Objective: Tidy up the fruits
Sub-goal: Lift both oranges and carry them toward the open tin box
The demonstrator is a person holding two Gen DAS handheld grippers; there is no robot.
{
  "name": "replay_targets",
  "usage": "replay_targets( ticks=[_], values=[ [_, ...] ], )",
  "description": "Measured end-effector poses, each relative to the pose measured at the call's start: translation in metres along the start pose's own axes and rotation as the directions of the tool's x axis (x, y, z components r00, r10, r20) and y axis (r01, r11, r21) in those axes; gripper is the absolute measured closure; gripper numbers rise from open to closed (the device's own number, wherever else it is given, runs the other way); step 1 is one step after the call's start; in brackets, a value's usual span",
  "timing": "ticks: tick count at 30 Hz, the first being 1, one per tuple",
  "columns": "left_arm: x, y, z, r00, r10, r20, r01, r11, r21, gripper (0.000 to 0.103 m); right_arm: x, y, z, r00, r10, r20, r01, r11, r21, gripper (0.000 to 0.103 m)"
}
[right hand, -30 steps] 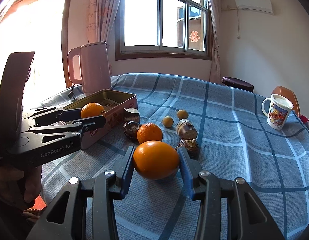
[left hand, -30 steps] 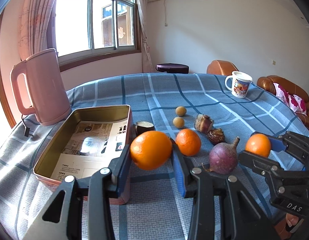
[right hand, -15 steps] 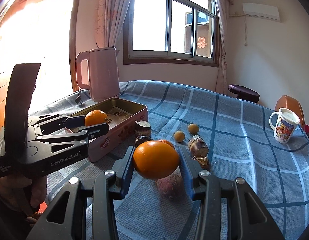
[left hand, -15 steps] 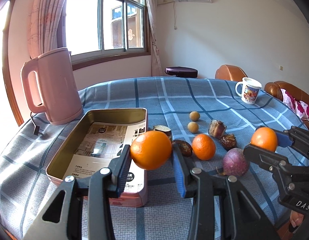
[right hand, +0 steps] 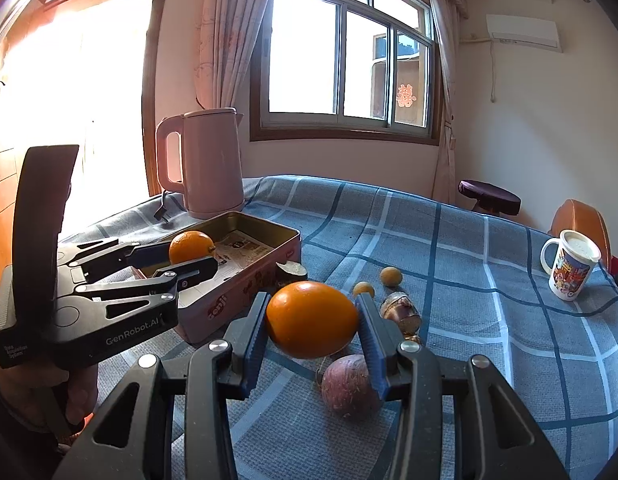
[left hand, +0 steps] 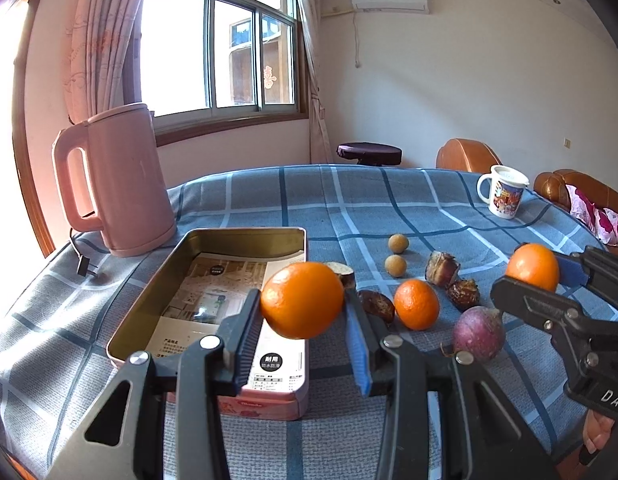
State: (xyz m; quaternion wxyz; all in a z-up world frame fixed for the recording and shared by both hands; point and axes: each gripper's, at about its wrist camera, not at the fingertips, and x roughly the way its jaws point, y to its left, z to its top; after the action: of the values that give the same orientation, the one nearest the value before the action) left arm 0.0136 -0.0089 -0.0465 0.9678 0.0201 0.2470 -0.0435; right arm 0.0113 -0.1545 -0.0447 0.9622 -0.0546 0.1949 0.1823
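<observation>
Left tongs (left hand: 303, 312) are clamped on an orange (left hand: 302, 300), held in the air over the near right corner of the open tin box (left hand: 157, 280) (the right wrist view shows it above the box's near end). Right tongs (right hand: 311, 322) grip a second orange (right hand: 311, 320) the same way, lifted clear of the counter (right hand: 489, 312) and its blue checked cloth. Just below and beyond that fruit lies a purple passion fruit (right hand: 349, 384). Farther on, a third orange (left hand: 416, 304) sits on the cloth beside several dark brown pieces (left hand: 441, 269), with two small yellow-brown fruits (left hand: 398, 244) past them. A printed sheet lines the box's floor. Behind the box stands a pink kettle (left hand: 117, 180), and a printed mug (left hand: 504, 196) sits well off to the far right.
</observation>
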Motion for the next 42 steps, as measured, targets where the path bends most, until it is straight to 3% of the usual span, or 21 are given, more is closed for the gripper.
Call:
replay_targets(
  ticks=[22, 42],
  values=[
    [-0.008, 0.016, 0.012, 0.995, 0.074, 0.065, -0.074, 0.997, -0.003, 0.062, 0.009, 0.013, 0.031, 0.997, 0.034, 0.064, -0.031, 0.999, -0.044, 0.058],
    [-0.002, 0.049, 0.029, 0.985, 0.157, 0.075, -0.155, 0.987, -0.029, 0.062, 0.027, 0.030, 0.067, 0.991, 0.085, 0.102, -0.075, 0.993, -0.096, 0.058]
  ],
)
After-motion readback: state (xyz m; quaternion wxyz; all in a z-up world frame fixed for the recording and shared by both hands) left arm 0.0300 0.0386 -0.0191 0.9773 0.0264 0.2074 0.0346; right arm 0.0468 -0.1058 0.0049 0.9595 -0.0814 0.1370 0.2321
